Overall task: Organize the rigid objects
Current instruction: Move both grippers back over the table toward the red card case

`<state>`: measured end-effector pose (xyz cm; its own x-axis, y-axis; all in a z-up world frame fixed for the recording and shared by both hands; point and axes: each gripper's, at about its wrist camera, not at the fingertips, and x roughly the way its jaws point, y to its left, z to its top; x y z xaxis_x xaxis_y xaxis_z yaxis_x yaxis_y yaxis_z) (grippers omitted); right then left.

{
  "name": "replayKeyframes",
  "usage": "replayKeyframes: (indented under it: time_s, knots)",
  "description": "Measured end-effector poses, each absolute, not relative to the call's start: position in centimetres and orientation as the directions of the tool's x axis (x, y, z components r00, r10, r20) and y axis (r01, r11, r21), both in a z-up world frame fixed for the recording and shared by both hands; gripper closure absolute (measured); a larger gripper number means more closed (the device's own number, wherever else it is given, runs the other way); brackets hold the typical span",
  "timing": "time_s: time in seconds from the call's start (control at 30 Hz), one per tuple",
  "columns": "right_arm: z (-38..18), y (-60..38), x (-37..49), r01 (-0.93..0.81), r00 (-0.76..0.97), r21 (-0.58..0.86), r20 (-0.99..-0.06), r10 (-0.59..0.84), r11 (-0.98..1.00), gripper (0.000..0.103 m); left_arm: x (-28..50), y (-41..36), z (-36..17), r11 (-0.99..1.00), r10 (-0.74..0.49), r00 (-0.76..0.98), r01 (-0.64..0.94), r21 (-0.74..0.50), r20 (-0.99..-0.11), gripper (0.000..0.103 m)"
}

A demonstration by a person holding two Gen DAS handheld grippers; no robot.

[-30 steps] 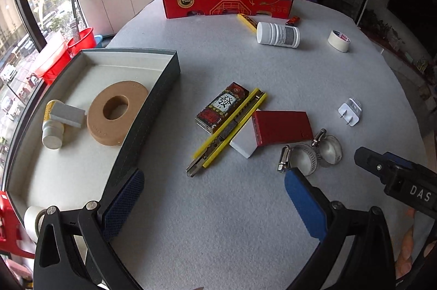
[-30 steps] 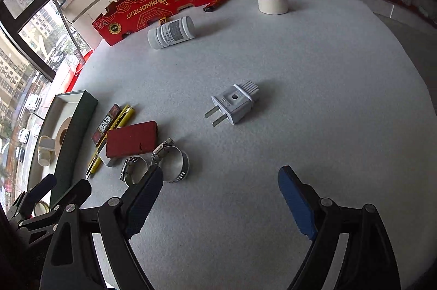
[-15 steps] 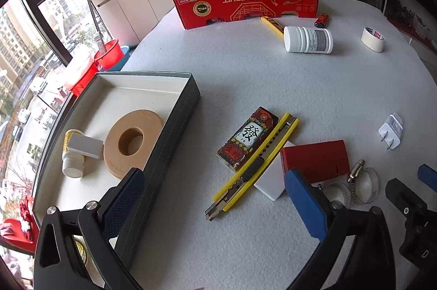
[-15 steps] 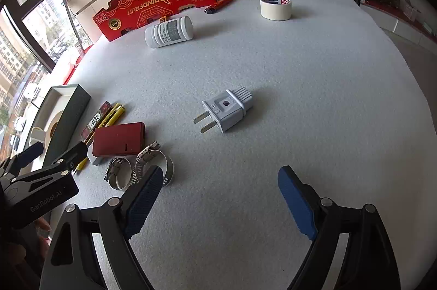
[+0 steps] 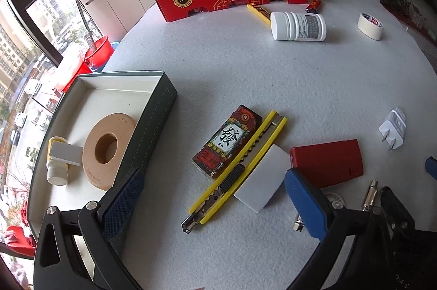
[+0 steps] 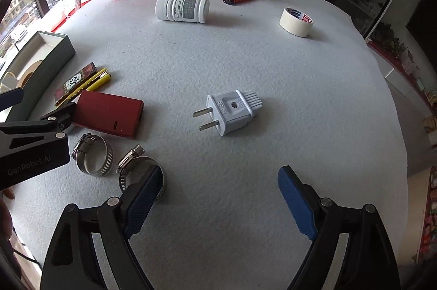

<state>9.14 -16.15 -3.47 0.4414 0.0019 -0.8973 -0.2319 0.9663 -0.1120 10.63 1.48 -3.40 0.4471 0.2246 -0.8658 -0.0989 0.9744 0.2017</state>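
Plug [image 6: 232,111] lies flat (2 prongs pointing left).

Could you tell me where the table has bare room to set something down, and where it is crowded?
Free: the wide stretch between the white bottle, the tape roll and the plug, and right of the plug. Crowded: beside the tray, around the utility knife, red case and hose clamps.
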Motion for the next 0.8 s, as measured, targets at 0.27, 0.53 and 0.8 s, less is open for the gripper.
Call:
replayKeyframes:
  time_s: [0.27,0.53,0.8]
  knots:
    - [-3.6,-22.2,7.7,-0.125,0.449,-0.174,-0.888,-0.101,0.977,0.001,11.5,-4.8,-3.3,0.988,0.098,0.478,0.062,0.145,-0.873,0.0]
    - [-2.7,-27.7,6.1,-0.02,0.48,-0.058,-0.876,-0.041,0.998,0.001,11.8,-7.4,-1.4,0.998,-0.003,0.508,0.061,0.033,-0.861,0.0]
    - [-1.8,-29.3,4.6,0.003,0.522,0.044,-0.852,0.036,0.999,0.001,13.3,-10.7,-3.6,0.994,-0.005,0.435,0.097,0.041,-0.9,0.0]
